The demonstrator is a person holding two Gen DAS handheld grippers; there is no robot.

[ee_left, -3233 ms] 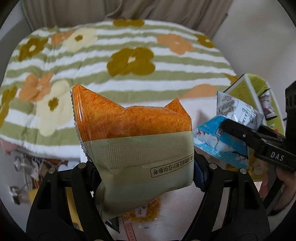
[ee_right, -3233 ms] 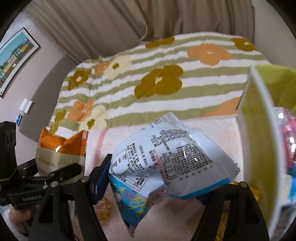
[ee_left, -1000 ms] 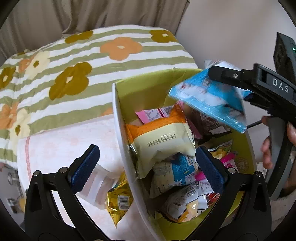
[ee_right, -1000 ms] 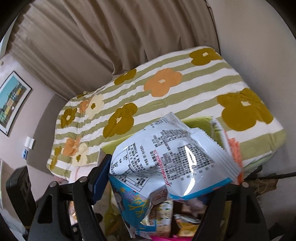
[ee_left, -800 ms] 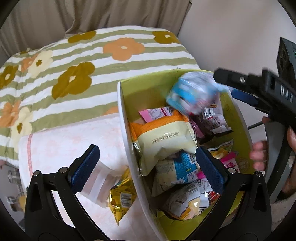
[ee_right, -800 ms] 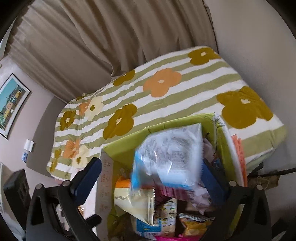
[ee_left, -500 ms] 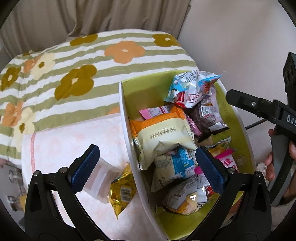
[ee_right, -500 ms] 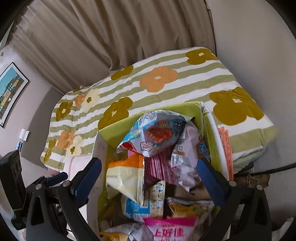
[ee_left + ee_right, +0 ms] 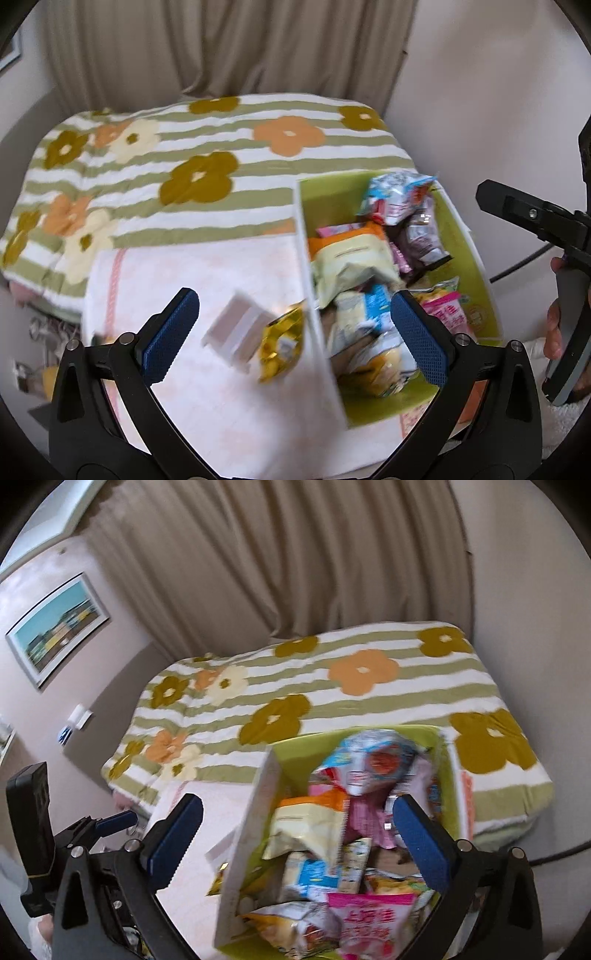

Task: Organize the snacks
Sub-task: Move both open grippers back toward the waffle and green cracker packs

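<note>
1. Two grippers, left (image 9: 293, 334) and right (image 9: 297, 840), hang spread wide with nothing between their pads; the right's jaws have just been opening.
2. The blue-and-white snack bag (image 9: 364, 762) lies atop packets at the green box's (image 9: 460, 236) far end (gold packet (image 9: 279, 343) outside).

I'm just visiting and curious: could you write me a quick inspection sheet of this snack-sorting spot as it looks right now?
Surface: pale pink cloth beside a flowered striped quilt.
Job's things: green box full of snack packets; blue-white packet on top; gold packet and a blurred clear packet outside it.
Clutter: nothing seen.
Grippers: left gripper open, empty; right gripper open, empty, jaws just opened.
Cables: dark cable beside the box.
Surroundings: curtain, framed picture.
</note>
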